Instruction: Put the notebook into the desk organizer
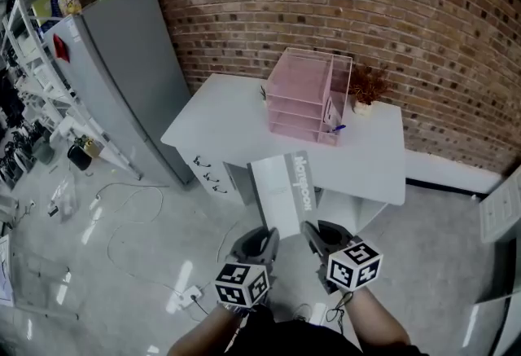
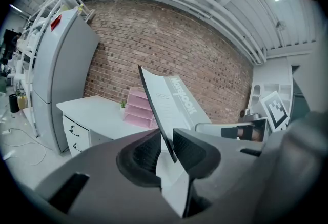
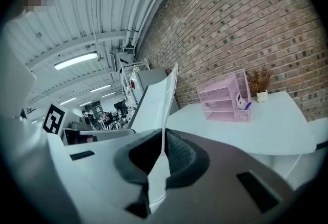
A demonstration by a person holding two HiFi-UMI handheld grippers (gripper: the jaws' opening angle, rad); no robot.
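Observation:
A grey-and-white notebook (image 1: 284,191) is held flat in the air in front of the white desk (image 1: 228,130), between both grippers. My left gripper (image 1: 267,237) is shut on its near left corner and my right gripper (image 1: 312,230) on its near right corner. In the left gripper view the notebook (image 2: 169,105) stands edge-on between the jaws; in the right gripper view its thin edge (image 3: 159,100) is pinched the same way. The pink mesh desk organizer (image 1: 303,95) with stacked trays stands on the desk's far side, well beyond the notebook; the organizer (image 3: 225,96) also shows in the right gripper view.
A small potted dried plant (image 1: 366,90) stands right of the organizer by the brick wall. A tall grey cabinet (image 1: 130,77) is left of the desk, with shelving (image 1: 41,61) behind it. Cables and a power strip (image 1: 191,294) lie on the floor.

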